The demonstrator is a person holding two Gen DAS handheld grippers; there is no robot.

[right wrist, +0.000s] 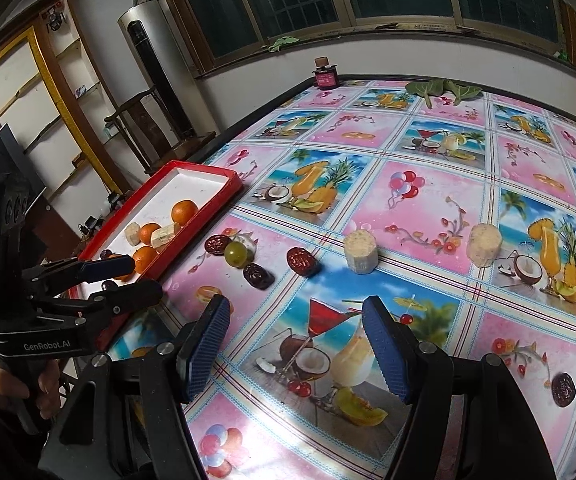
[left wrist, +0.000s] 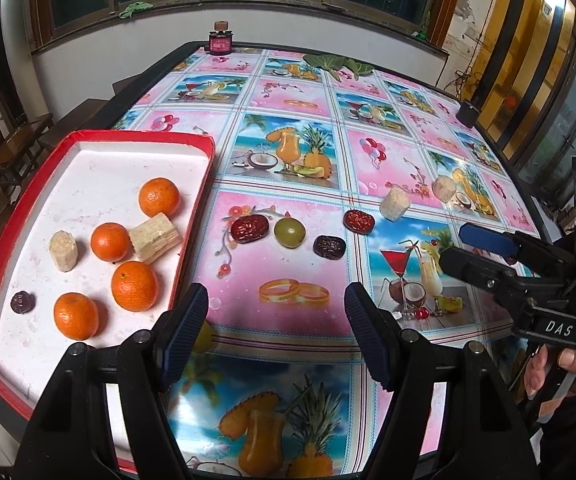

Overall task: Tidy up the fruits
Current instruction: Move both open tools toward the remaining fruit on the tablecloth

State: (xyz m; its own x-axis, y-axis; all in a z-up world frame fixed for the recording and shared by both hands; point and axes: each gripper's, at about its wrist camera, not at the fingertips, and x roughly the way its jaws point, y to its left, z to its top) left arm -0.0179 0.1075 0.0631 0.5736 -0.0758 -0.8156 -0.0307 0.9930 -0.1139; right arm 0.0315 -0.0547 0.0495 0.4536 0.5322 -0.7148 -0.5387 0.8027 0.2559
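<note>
Fruit is lying in two groups: four oranges, two pale sugarcane chunks and a dark date are sitting in the red tray [left wrist: 192,216] at the tabletop's [left wrist: 296,184] left edge, while loose pieces are waiting in a rough row on the patterned cloth just beyond the tools. Both tools are hovering with jaws spread and nothing between them. The left tool [left wrist: 276,316] is pointing almost straight at the green fruit [left wrist: 289,231], which is sitting directly ahead of its gap, touching or nearly touching a red date [left wrist: 249,229] on its tray side and with a darker date [left wrist: 329,246] just beside it on the other. The right tool [right wrist: 296,340] is pointing at bare cloth; another red date [right wrist: 301,260] and a sugarcane chunk [right wrist: 361,254] are lying ahead of it, with a second chunk [right wrist: 484,245] farther right. Judging from this, the left hand is likely the nearer one for the green fruit and is also closer to the tray, so a short reach forward and a swing left would probably serve.
</note>
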